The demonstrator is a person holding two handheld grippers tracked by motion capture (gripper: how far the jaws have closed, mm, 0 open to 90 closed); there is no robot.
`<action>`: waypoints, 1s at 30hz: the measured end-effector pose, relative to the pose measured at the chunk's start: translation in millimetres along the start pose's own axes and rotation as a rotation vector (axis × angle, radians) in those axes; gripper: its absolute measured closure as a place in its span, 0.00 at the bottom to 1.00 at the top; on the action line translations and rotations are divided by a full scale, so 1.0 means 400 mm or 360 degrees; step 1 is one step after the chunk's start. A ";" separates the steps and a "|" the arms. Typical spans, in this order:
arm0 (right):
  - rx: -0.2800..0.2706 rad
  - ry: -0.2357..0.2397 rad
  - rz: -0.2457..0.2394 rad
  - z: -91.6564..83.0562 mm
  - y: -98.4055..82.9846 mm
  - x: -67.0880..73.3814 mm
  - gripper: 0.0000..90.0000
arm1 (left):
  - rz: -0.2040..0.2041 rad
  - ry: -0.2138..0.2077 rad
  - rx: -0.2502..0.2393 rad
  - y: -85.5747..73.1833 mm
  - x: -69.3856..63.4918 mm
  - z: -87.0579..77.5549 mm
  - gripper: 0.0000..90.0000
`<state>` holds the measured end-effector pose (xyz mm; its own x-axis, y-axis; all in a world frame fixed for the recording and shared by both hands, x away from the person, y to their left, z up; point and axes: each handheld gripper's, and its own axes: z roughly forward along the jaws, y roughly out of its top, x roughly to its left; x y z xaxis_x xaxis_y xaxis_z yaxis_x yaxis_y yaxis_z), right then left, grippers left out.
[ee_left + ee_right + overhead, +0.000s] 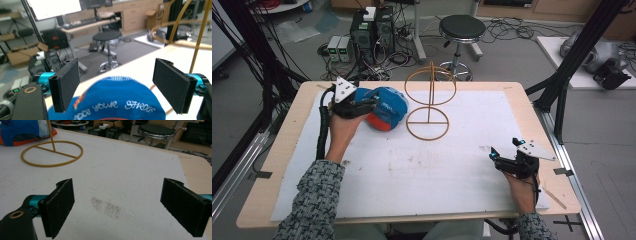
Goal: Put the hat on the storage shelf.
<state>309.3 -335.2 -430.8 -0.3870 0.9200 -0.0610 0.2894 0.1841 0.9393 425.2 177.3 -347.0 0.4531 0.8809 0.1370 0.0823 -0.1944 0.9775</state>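
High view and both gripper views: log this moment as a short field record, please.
surface: white mat on a wooden table
cap: blue and orange cap, back left, beside the stand
stand: gold wire stand, upright, bare
left gripper: open, jaws either side of the cap
right gripper: open over the mat, holding nothing

- The cap (384, 107) is bright blue with an orange edge and white letters.
- The wire stand (429, 100) is golden yellow.
- The cloth (452, 160) on the table is white with a small grey smudge.
- The sleeves (314, 200) are speckled grey.
- The stool (462, 27) seat is black.
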 end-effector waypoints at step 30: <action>0.0007 0.0016 0.0000 0.002 -0.003 -0.002 0.12 | -0.0137 0.0033 0.0260 -0.128 -0.052 0.140 0.34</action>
<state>309.9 -336.0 -432.1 -0.3961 0.9164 -0.0577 0.2934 0.1858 0.9378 461.2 144.7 -408.8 0.4201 0.9056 0.0587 0.2639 -0.1838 0.9469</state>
